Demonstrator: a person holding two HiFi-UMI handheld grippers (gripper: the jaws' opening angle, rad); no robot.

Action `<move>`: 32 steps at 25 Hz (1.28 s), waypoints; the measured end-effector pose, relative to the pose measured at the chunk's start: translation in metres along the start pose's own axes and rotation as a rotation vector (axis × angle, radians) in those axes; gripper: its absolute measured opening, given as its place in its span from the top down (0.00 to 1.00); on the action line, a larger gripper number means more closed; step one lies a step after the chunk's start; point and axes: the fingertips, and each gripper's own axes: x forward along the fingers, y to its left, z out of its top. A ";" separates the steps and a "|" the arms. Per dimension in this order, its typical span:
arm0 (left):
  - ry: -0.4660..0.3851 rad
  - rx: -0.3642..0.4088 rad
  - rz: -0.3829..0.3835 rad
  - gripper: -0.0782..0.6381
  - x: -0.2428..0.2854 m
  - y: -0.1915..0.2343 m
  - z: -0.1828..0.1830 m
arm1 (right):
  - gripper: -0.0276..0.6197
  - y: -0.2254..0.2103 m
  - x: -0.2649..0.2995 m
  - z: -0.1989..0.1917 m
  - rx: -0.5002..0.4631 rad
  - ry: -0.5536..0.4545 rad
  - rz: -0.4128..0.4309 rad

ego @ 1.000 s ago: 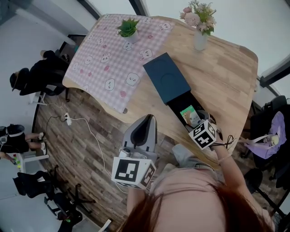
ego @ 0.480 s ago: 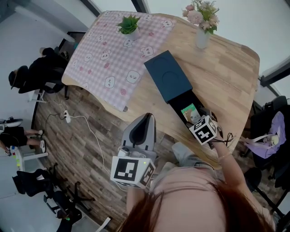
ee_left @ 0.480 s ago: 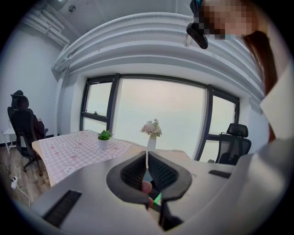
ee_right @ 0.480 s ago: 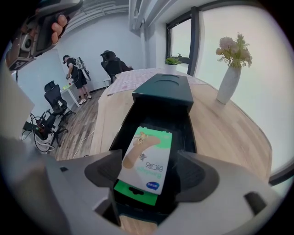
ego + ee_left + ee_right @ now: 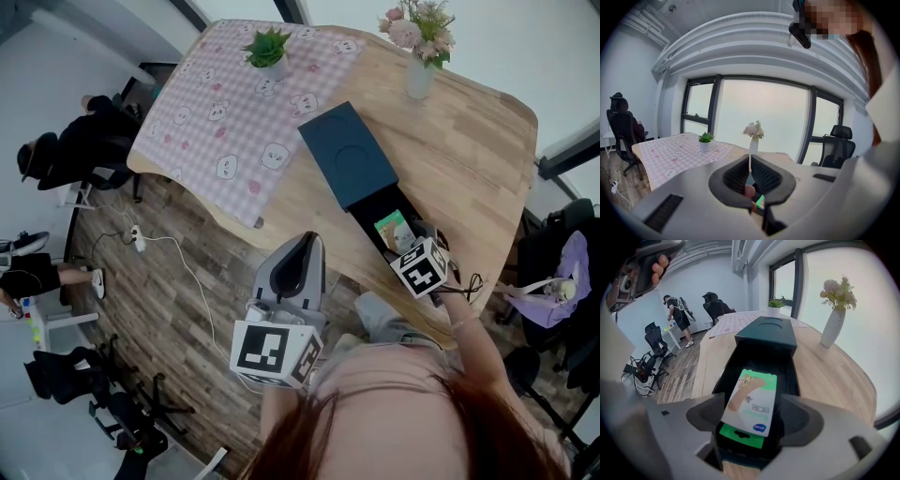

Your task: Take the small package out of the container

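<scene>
Not done yet: the package (image 5: pixel 751 399) lies in the open container (image 5: pixel 764 336) at the near right of the table (image 5: pixel 834 376). The right claw (image 5: pixel 753 417) has just been opening and now stands wide astride the package, not touching it. The left claw (image 5: pixel 749 169) seems shut and empty. The package is flat, white and green.

Tabletop lot: colours and patterns.
Dark teal rectangular container (image 5: pixel 349 157), black inside; small flat package (image 5: pixel 751 401), white face with tan bandage print over a bright green backing card; light-wood plank table (image 5: pixel 459 159); pink-and-white checked tablecloth (image 5: pixel 225 103) with white bear faces; white vase (image 5: pixel 418 80) of pale pink flowers; green succulent (image 5: pixel 267 49) in white pot.
</scene>
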 end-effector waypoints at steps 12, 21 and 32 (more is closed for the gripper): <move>0.004 -0.009 0.013 0.87 0.000 0.003 -0.001 | 0.40 0.001 0.010 -0.006 0.015 0.073 0.024; -0.004 -0.010 0.010 0.87 -0.001 0.001 -0.001 | 0.45 -0.002 0.010 -0.005 0.055 0.077 0.035; -0.032 0.006 0.000 0.87 -0.010 -0.002 0.006 | 0.47 0.008 0.000 -0.001 0.094 0.022 0.037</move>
